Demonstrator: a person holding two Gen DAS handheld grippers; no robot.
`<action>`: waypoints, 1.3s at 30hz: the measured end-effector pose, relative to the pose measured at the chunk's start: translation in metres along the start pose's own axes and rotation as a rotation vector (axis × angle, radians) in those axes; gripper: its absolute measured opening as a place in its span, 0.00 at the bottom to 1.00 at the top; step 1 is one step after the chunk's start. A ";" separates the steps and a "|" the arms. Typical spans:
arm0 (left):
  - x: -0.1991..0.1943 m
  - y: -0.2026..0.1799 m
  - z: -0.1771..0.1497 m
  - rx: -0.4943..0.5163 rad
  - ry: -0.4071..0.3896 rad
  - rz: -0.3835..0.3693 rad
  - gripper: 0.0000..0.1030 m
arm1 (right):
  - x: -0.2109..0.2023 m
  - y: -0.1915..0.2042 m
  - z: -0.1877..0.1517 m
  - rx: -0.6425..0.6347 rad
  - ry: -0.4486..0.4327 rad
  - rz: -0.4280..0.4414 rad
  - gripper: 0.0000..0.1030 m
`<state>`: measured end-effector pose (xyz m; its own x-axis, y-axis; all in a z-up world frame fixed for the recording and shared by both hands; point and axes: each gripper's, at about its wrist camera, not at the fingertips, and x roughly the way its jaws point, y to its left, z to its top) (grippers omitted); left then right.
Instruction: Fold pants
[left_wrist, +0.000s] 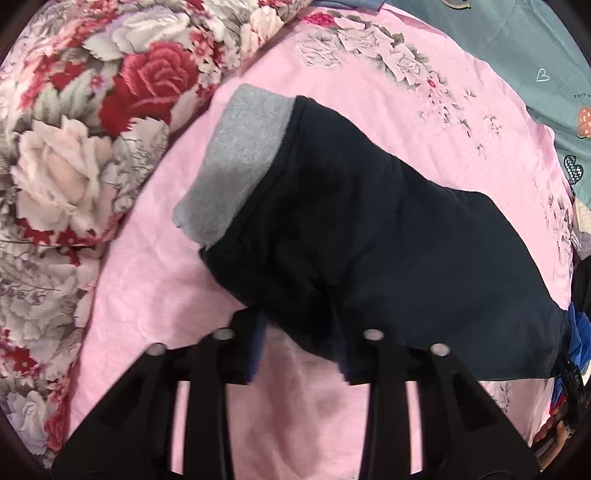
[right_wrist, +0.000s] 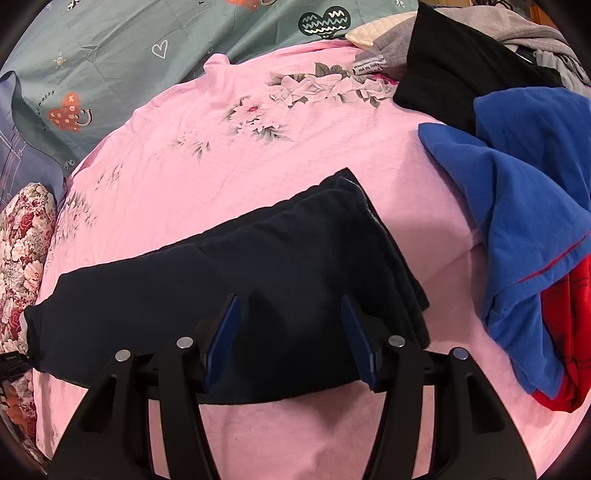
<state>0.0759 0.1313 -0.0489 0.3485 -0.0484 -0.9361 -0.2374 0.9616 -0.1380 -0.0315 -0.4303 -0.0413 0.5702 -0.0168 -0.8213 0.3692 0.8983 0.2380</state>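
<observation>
Dark pants (left_wrist: 369, 236) lie folded mid-bed on the pink sheet (left_wrist: 155, 280); left gripper (left_wrist: 301, 343) and right gripper (right_wrist: 291, 339) both hang released over the near edge, likely ready to pinch it.

The left tool (left_wrist: 299, 343) points steeply downward, its two black fingers set moderately apart. Its blue pads (left_wrist: 256, 347) look blurred. The pads sit at the near edge of the dark pants (left_wrist: 369, 240), and a small fold of that dark cloth hangs between them; whether the pads press on it cannot be told.

The right tool (right_wrist: 291, 343) also tilts downward, though less steeply. Its jaws stand wider, and its blue pads (right_wrist: 221, 343) appear sharp and clear. Both fingers hover over the near edge of the pants, with dark cloth showing in the gap and the pads apart from it.
</observation>
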 end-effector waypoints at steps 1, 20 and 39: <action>-0.005 0.001 -0.001 -0.003 -0.005 0.019 0.55 | -0.003 -0.001 0.000 0.001 -0.004 -0.007 0.55; 0.026 -0.075 0.046 0.159 -0.133 0.025 0.86 | 0.088 0.310 0.034 -0.500 0.179 0.502 0.55; 0.044 -0.082 0.029 0.227 -0.192 0.040 0.91 | 0.125 0.333 0.030 -0.456 0.182 0.364 0.44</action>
<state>0.1370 0.0579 -0.0690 0.5134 0.0225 -0.8579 -0.0536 0.9985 -0.0059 0.1846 -0.1465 -0.0492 0.4510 0.3657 -0.8142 -0.2003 0.9304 0.3070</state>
